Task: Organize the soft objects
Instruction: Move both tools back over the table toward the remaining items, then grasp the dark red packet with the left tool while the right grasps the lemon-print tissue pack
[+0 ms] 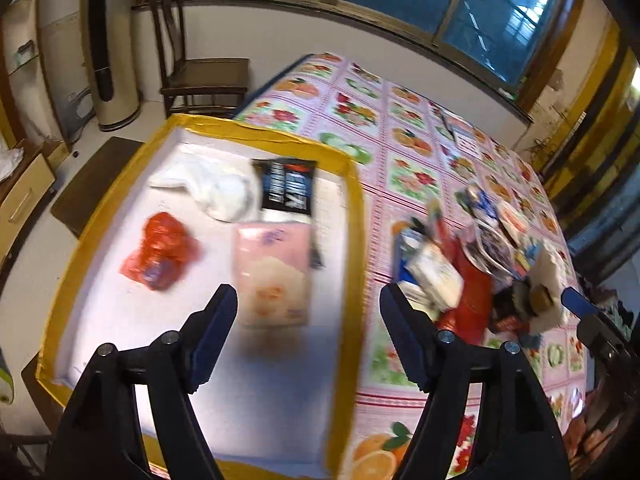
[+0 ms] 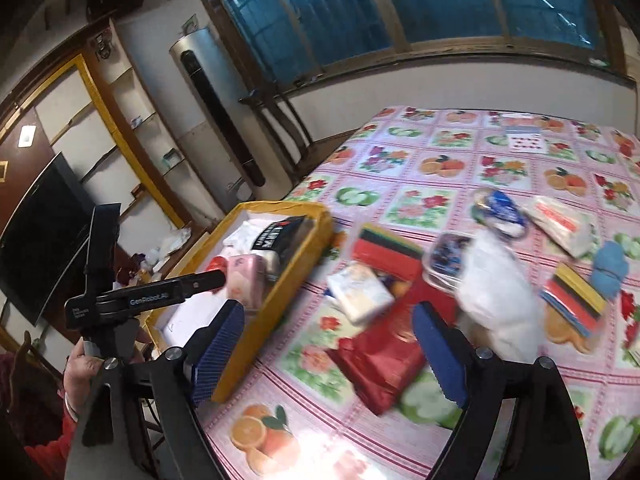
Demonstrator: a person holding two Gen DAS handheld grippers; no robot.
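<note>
A: Left gripper (image 1: 308, 332), jaws wide and empty, hangs over the yellow-rimmed tray (image 1: 354, 216), above the pink tissue pack (image 1: 272, 276).

B: Right gripper (image 2: 328, 344), likewise spread and empty, hangs over the red packet (image 2: 380, 356) in the table pile.

A: Hazard: slick wrappers may slip; crowded neighbours may be dragged along.
</note>
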